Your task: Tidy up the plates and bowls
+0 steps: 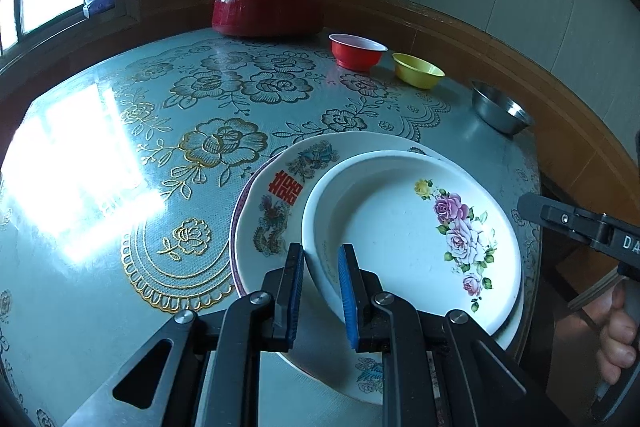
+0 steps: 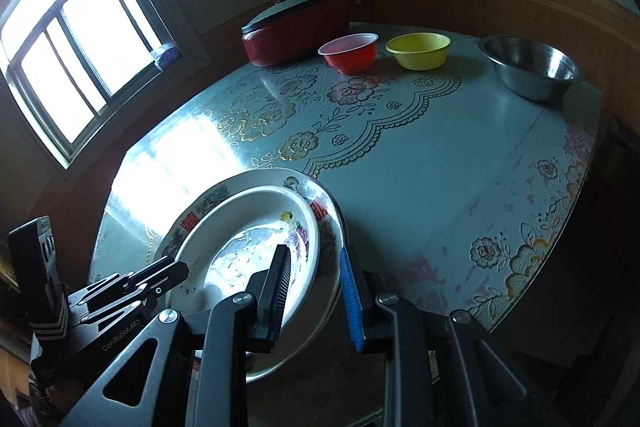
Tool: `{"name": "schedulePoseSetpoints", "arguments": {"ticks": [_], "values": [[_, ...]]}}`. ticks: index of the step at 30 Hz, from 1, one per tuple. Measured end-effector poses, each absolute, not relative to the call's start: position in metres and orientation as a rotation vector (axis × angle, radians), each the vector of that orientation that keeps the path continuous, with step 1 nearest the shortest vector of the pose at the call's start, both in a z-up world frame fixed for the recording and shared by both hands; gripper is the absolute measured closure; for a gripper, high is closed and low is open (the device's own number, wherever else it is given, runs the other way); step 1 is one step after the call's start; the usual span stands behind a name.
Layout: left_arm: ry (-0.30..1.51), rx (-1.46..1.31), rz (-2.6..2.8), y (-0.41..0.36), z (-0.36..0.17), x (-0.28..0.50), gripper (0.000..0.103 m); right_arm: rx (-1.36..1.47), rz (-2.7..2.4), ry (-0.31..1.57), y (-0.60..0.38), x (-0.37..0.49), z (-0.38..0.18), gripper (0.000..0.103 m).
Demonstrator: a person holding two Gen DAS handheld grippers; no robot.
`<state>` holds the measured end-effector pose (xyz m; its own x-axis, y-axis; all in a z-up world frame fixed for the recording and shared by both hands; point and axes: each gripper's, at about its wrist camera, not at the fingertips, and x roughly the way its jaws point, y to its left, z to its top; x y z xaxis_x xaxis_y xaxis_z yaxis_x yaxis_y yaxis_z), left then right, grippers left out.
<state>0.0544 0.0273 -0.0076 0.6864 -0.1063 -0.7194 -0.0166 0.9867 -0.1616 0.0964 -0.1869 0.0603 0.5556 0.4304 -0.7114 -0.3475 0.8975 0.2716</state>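
Observation:
A white plate with pink roses lies on a larger plate with a red character and dragon print, near the table's front edge. My left gripper is open, its jaws either side of the rose plate's near-left rim. My right gripper is open, straddling the stacked plates' right edge. The left gripper shows in the right wrist view. A red bowl, a yellow bowl and a steel bowl stand in a row at the far right.
A red lidded pot stands at the table's far edge by the wall. The round table has a glossy floral cover. A window is at the left. A wood-panelled wall curves behind the bowls.

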Motion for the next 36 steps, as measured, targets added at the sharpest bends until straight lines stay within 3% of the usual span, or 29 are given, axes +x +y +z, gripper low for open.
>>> {"name": "schedulePoseSetpoints", "arguments": {"ticks": [10, 13, 15, 22, 29, 30, 32, 36], "values": [[0.741, -0.242, 0.028, 0.062, 0.009, 0.041, 0.084, 0.169, 0.512, 0.990, -0.196, 0.087, 0.043, 0.078], [0.767, -0.273, 0.051, 0.074, 0.000, 0.042, 0.084, 0.122, 0.518, 1.004, -0.189, 0.079, 0.039, 0.087], [0.777, -0.280, 0.056, 0.077, -0.005, 0.042, 0.080, 0.070, 0.501, 0.988, -0.183, 0.075, 0.036, 0.088], [0.794, -0.276, 0.055, 0.075, -0.010, 0.043, 0.081, -0.056, 0.523, 0.946, -0.161, 0.071, 0.038, 0.096], [0.771, -0.315, 0.080, 0.087, -0.007, 0.037, 0.081, -0.015, 0.522, 0.962, -0.167, 0.076, 0.036, 0.095], [0.768, -0.340, 0.093, 0.091, -0.007, 0.038, 0.077, 0.034, 0.515, 0.958, -0.174, 0.080, 0.037, 0.094], [0.777, -0.392, 0.105, 0.102, -0.010, 0.043, 0.070, 0.124, 0.496, 0.950, -0.188, 0.085, 0.037, 0.084], [0.776, -0.428, 0.097, 0.108, -0.009, 0.055, 0.069, 0.306, 0.458, 0.976, -0.208, 0.103, 0.031, 0.078]]}}
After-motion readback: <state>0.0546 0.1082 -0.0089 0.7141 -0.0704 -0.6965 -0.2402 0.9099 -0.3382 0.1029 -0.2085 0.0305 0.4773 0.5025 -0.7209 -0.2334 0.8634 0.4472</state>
